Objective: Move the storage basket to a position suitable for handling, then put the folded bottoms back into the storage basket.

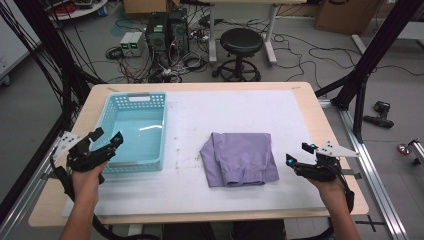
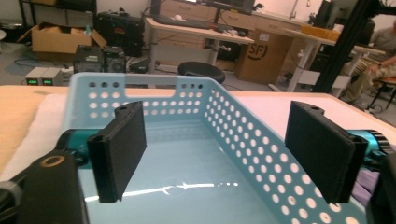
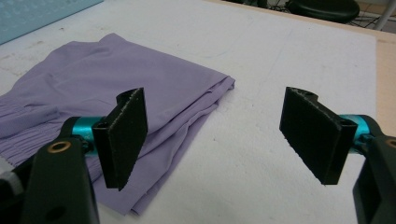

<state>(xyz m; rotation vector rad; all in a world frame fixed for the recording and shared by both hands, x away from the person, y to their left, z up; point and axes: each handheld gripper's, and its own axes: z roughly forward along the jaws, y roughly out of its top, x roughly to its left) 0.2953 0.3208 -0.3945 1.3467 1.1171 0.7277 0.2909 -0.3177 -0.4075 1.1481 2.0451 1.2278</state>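
- Folded purple cloth (image 1: 240, 159) lay on the white mat (image 1: 200, 192), well right of the basket (image 1: 116, 110), its long axis running toward and away from the person.
- Right gripper (image 1: 298, 154), jaws apart and empty, stood just right of the cloth, the nearer gripper.
- Left gripper (image 1: 106, 137), jaws apart and empty, hung at the basket's near left corner.

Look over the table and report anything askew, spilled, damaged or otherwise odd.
Nothing serious stands out. The purple garment lies folded flat on the white mat, slightly crooked to its edges. The blue basket sits upright and empty. A few faint smudges mark the mat beside it.
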